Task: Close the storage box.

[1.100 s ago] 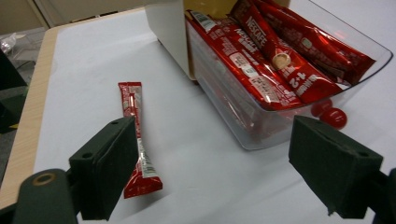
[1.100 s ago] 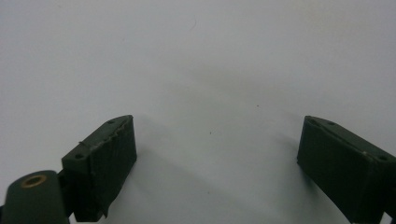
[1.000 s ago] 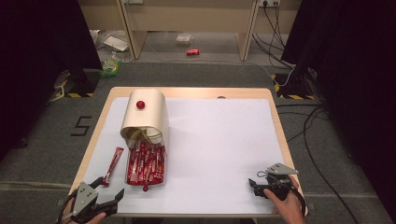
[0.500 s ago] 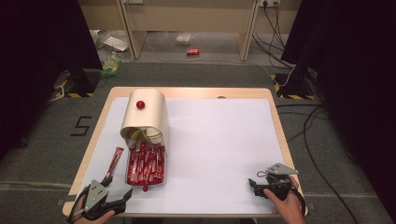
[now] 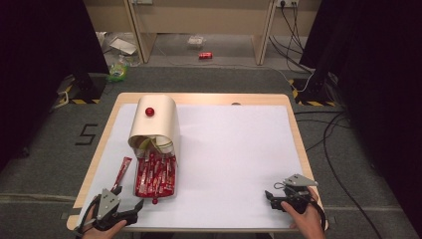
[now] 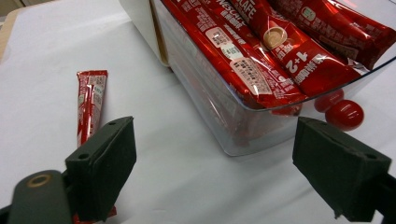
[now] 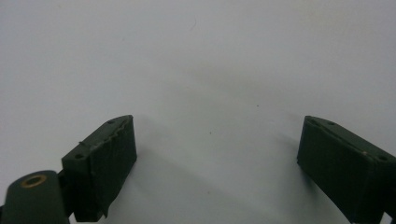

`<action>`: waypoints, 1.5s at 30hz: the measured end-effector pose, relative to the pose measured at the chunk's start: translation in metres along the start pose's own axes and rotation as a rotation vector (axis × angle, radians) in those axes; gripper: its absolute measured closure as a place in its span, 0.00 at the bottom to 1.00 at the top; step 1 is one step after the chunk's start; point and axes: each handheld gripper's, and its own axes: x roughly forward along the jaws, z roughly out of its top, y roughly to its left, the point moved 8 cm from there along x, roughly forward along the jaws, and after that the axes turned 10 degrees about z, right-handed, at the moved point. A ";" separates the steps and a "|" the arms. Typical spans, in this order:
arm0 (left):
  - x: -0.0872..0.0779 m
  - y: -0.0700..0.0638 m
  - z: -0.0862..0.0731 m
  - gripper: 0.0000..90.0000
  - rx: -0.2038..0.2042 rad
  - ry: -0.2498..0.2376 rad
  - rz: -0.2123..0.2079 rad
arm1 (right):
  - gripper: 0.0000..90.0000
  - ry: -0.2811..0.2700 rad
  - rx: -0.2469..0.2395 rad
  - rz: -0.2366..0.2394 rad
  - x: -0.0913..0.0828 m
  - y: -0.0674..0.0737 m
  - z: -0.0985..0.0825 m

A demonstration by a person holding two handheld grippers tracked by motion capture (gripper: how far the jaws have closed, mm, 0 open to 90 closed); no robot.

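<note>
Left claw (image 5: 130,209) has crept right along the near edge over the last second, closing on the clear tray; right claw (image 5: 272,195) hasn't budged.

Near edge: left claw sits at the near-left corner of the counter (image 5: 239,102), jaws spread wide, gripping nothing. Its own view has the tray's near end between the jaws but farther out, no contact yet. Right claw rests near-right on bare white cover, also wide open and empty.

Just beyond the left claw: one loose red coffee stick (image 6: 90,100) lies flat on the cover, left of the tray and apart from it. Clear tray (image 6: 224,123) is full of matching red sticks, slid partway out of the cream housing (image 5: 155,122). Small red knob (image 6: 344,115) on the tray's near face, another red knob (image 5: 149,111) on top of the housing.

Far side: floor has a red can (image 5: 205,56) and some litter, not relevant.

Progress read: early. Tray is out and stocked, one stick stray. Likely remaining: pick up the stray, drop it in the tray, push the tray shut. No grasp made yet.
</note>
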 end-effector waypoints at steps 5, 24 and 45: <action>-0.001 0.001 0.006 0.13 -0.002 -0.007 0.003 | 0.13 0.000 -0.002 0.000 0.000 0.000 0.000; 0.014 0.007 0.024 0.15 -0.074 -0.030 -0.008 | 0.13 0.000 0.000 0.000 0.000 0.000 0.000; 0.028 0.006 0.032 0.13 -0.085 -0.023 -0.008 | 0.13 0.000 -0.003 0.001 0.000 0.000 0.000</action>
